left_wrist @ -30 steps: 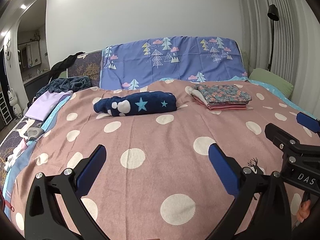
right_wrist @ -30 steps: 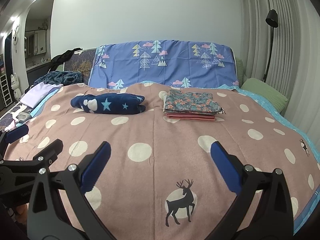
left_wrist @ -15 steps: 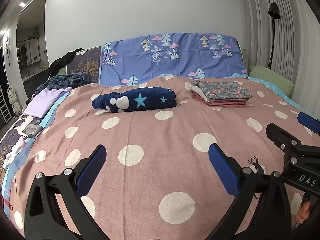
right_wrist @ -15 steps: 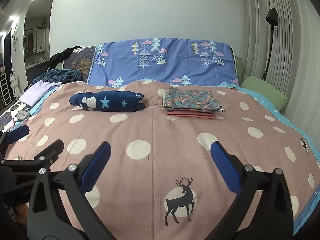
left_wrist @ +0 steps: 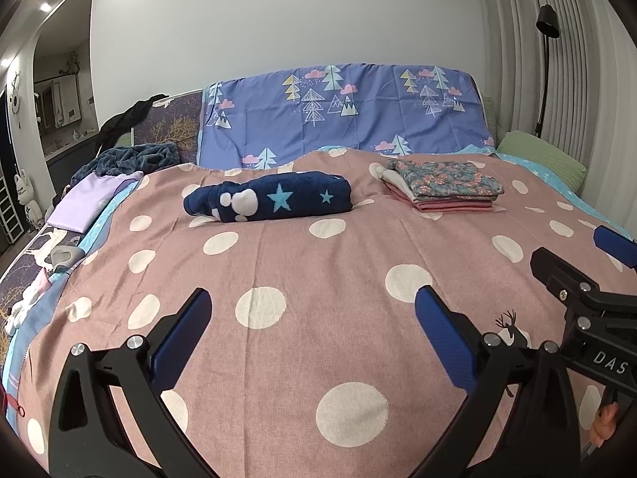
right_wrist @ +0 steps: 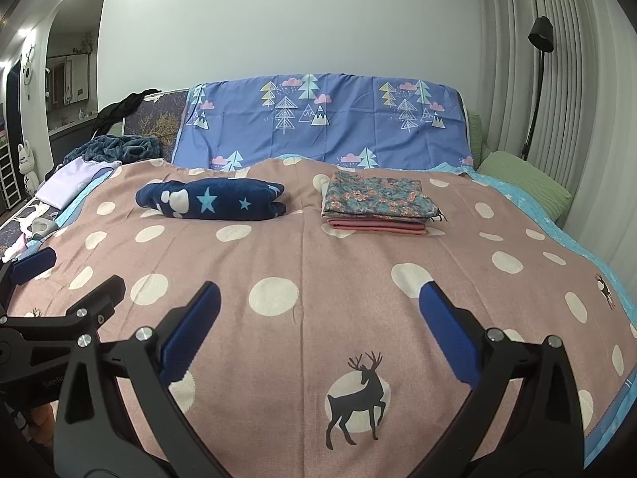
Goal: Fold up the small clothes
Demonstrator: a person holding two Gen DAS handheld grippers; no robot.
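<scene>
Both grippers hang over the near part of the bed, holding nothing. The left gripper (left_wrist: 310,332) has its jaws spread wide, and so does the right gripper (right_wrist: 316,328); between each pair only the dotted pink blanket (left_wrist: 302,263) shows. The bases of both tools are cut off by the lower frame edge, and the hands holding them are almost wholly hidden: only a bit of a finger (left_wrist: 605,424) shows at the lower right of the left view. The rolled navy garment (left_wrist: 270,199) with stars lies toward the far edge of the bed, left of the middle, well apart from both grippers. To its right, also near the far edge, sits a folded stack (right_wrist: 378,203), a floral piece on top of pink ones; how many pieces lie in it is hard to tell. A blue sheet (right_wrist: 322,119) with trees covers the headboard. Along the left edge of the bed lie a lilac cloth (left_wrist: 87,205) and a dark heap (left_wrist: 131,157), blurred by the lens. A green pillow (right_wrist: 521,181) sits at the far right corner.
</scene>
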